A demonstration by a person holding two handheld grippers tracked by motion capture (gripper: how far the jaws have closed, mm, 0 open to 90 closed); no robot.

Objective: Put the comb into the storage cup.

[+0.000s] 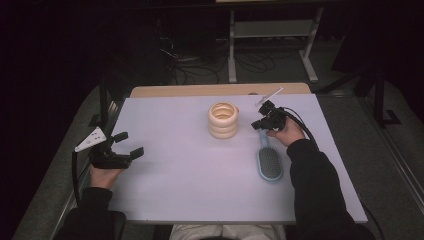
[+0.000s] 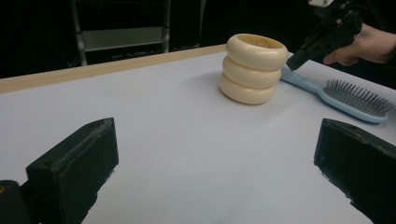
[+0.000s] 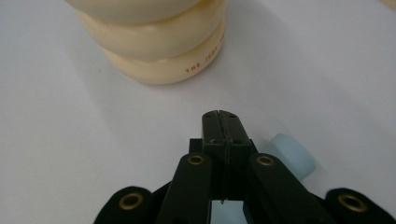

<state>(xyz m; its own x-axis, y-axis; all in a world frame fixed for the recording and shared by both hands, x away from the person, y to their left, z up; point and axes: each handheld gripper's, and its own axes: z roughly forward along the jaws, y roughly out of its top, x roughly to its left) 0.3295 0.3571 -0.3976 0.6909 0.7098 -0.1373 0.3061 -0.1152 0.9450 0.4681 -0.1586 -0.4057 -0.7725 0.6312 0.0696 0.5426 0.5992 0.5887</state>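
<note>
Blue brush [image 1: 269, 161]: lies flat on the surface [image 1: 180, 175], bristles up, directly under and behind the right claw [image 1: 260, 125]; its handle end pokes out just beside the claw tips in the right gripper view [image 3: 289, 156].
Long axis: runs from the bristle head, nearest the person, along the handle to its tip near the stack of rings [image 1: 223, 120]; the right claw sits over the handle end, pointing down and toward the stack.
Contact: the right claw's tips are at the handle, but whether they press on it or only stand just above it cannot be told.
Right claw state: jaws pressed together with no gap; nothing shows between the tips, and the handle lies under them rather than in them.
Nearer hand: the right hand [image 1: 286, 132], by far; the left claw [image 1: 122, 147] is well apart from the brush, on the far side of the stack.
Cream rings: three stacked upright, just ahead of the right claw and near the handle tip; from the left gripper view the handle passes close behind the stack [image 2: 254, 67].
Left claw state: jaws wide apart and empty, held low over the surface's left edge, aimed toward the stack.
Judgement: a grasp of the handle would need the right claw to spread first, then straddle the handle across its width.
</note>
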